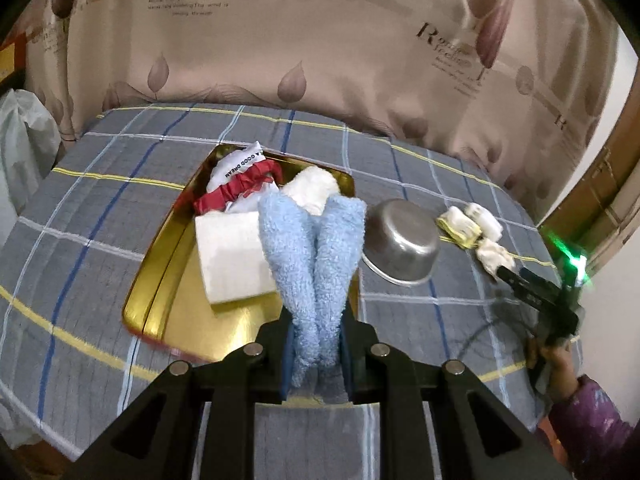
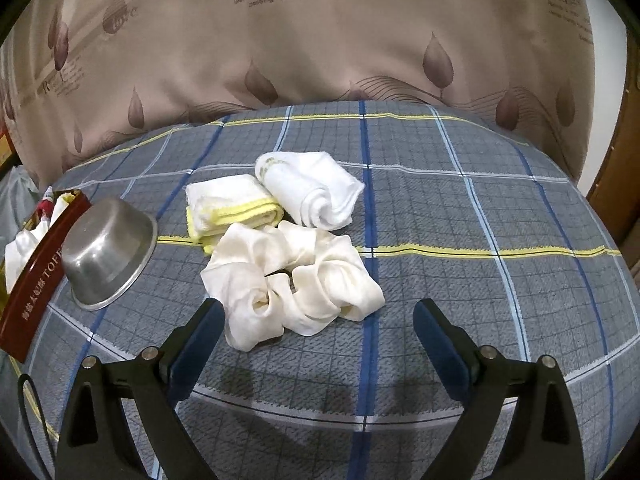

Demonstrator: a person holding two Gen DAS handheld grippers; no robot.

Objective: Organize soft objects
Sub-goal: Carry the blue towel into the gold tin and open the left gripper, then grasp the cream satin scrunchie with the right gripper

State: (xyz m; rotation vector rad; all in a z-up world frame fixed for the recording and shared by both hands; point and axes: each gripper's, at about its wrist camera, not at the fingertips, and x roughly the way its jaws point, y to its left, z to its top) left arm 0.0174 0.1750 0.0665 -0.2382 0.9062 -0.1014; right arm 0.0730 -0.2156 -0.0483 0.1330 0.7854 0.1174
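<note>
Left wrist view: the left tool [image 1: 316, 344] clenches a blue towel [image 1: 312, 248] over the gold tin [image 1: 160, 280]; right of the tin, the right tool [image 2: 316, 328] gapes before a cream scrunchie [image 2: 292, 280].

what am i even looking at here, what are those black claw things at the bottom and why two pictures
Those black claws are handheld grabbing tools, one in each of a person's hands. Each carries a camera that looks forward along its fingers, hence two pictures.

The left wrist view shows the left tool pinching a folded blue towel above a gold tin tray. The tray already holds a white folded cloth, a red scrunchie and other white fabric. The right tool shows at that picture's right edge.

The right wrist view shows that right tool open, holding nothing, near a cream scrunchie. Behind it lie a yellow-edged cloth and a rolled white cloth; a steel bowl sits upside down to the left. Everything rests on a plaid bedsheet.
</note>
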